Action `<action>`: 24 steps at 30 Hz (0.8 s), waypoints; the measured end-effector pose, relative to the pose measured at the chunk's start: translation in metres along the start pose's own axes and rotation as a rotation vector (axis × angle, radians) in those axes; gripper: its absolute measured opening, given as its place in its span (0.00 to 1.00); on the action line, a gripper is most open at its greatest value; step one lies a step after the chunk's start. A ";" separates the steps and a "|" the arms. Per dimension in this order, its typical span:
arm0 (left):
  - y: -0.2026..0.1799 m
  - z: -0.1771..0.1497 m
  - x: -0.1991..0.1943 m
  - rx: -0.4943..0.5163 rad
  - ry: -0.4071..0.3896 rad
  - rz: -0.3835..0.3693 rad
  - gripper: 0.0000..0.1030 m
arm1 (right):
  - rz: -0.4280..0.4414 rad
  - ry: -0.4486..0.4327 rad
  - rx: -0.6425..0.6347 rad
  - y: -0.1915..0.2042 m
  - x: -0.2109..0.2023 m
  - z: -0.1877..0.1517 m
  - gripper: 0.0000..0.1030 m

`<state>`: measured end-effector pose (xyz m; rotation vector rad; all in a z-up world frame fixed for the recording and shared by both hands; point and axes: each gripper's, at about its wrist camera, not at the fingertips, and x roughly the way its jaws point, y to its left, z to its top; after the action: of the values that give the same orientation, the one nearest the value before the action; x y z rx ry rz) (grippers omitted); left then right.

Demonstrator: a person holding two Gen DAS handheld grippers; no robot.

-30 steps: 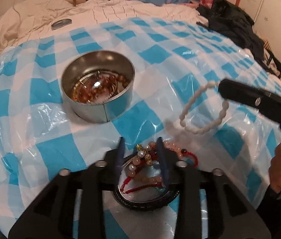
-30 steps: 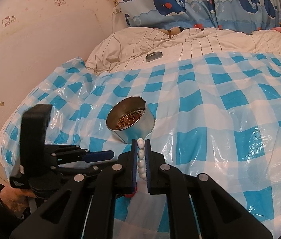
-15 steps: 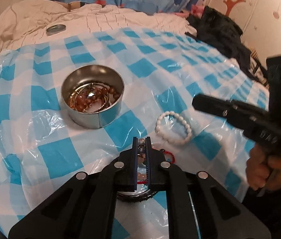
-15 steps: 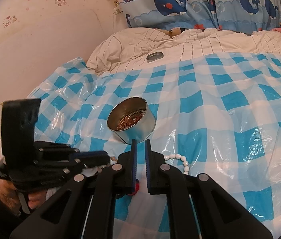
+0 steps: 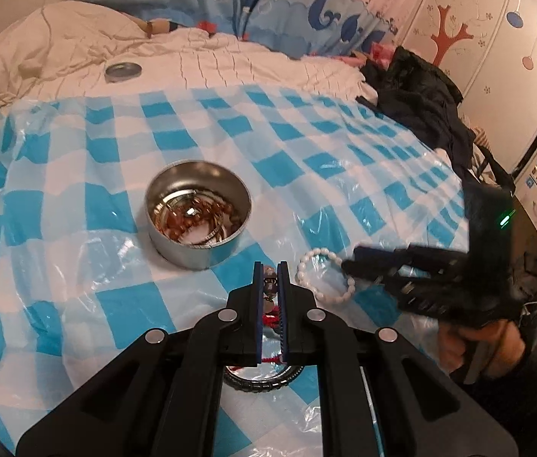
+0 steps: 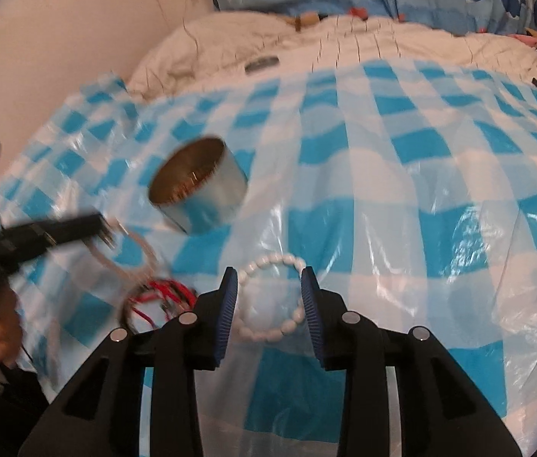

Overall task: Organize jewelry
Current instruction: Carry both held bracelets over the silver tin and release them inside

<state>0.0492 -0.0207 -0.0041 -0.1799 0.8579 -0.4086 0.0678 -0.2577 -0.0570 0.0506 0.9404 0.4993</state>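
- Bed under blue-checked plastic sheet (image 5: 123, 304); round tin (image 5: 198, 215) on it, whale curtain (image 5: 230, 0) behind.
- Left gripper (image 5: 270, 282) clamped on beaded strand (image 5: 268, 285).
- Right gripper (image 6: 270, 293) jaws just opening, white bracelet (image 6: 272, 297) loose between them.

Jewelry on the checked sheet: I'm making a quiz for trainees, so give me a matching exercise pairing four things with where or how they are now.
Things:
1. white bead bracelet
2. round metal tin
3. tin lid
4. left gripper

States:
A. far off on the cream bedding
B. shut on a beaded bracelet with red cord
C. lying flat on the sheet between open fingers
D. upright and open, amber beads inside

Pairs: 1-C, 2-D, 3-A, 4-B
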 end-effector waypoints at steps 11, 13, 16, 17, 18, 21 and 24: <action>0.011 0.013 -0.020 -0.048 -0.071 -0.014 0.05 | -0.130 0.043 -0.076 0.005 0.017 -0.008 0.12; 0.012 0.015 -0.020 -0.056 -0.077 -0.015 0.05 | -0.109 0.069 -0.067 0.003 0.023 -0.009 0.13; 0.013 0.019 -0.019 -0.066 -0.087 -0.016 0.05 | -0.106 0.092 -0.117 0.013 0.029 -0.012 0.13; 0.014 0.021 -0.018 -0.070 -0.093 -0.018 0.05 | -0.110 0.091 -0.130 0.015 0.030 -0.012 0.11; 0.014 0.023 -0.018 -0.073 -0.098 -0.020 0.05 | -0.104 0.090 -0.139 0.017 0.030 -0.012 0.08; 0.015 0.033 -0.019 -0.089 -0.133 -0.027 0.05 | -0.064 0.067 -0.117 0.017 0.025 -0.008 0.08; 0.018 0.041 -0.020 -0.109 -0.165 -0.032 0.05 | -0.008 0.020 -0.064 0.013 0.014 -0.001 0.08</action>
<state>0.0744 0.0035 0.0308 -0.3245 0.7157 -0.3716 0.0690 -0.2398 -0.0650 -0.0162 0.9435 0.5235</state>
